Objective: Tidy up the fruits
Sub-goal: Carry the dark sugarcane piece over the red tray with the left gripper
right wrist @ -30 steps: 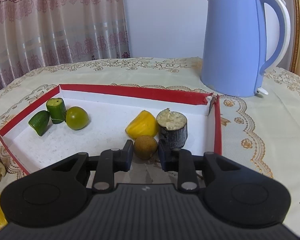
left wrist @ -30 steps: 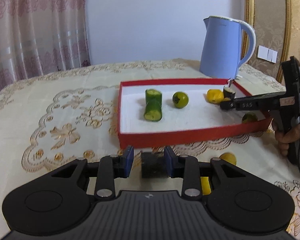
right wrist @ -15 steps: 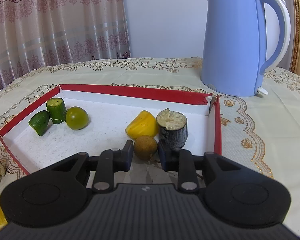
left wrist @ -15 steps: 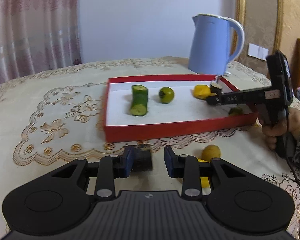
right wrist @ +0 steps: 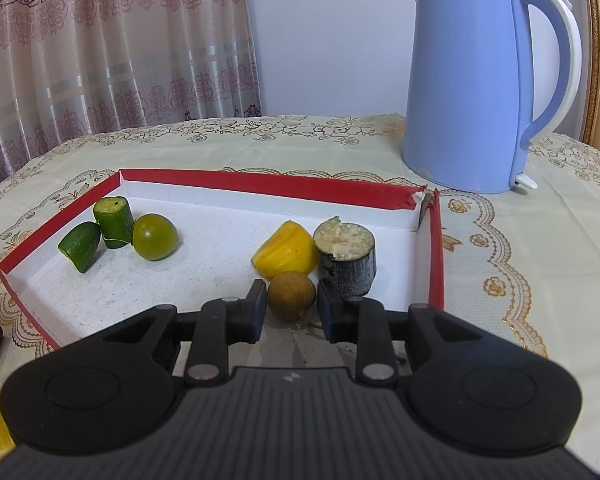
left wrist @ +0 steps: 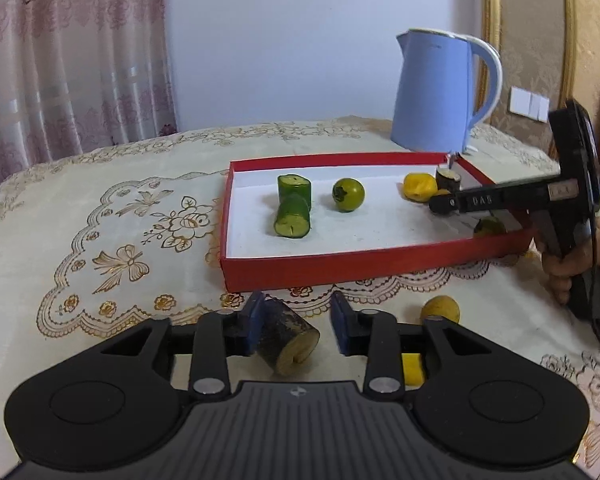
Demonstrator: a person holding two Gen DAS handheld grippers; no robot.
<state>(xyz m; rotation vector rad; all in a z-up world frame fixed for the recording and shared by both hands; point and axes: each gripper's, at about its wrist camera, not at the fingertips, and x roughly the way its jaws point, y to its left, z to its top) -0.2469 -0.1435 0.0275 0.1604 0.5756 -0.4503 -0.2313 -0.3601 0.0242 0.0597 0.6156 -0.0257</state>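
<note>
Left hand-held gripper (left wrist: 296, 324) opening | dark stem piece (left wrist: 286, 340) between jaws, lying, cut end toward camera

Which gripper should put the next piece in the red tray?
Right. The right gripper is shut on the brown round fruit already over the red tray; the left gripper is opening around the dark cane piece outside it.

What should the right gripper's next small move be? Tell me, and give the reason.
Probably open the jaws and let go. The right gripper is shut on the round brown fruit, which already seems to sit on the floor of the red tray, beside the yellow piece and the dark stub. It looks placed, so releasing comes next.
</note>
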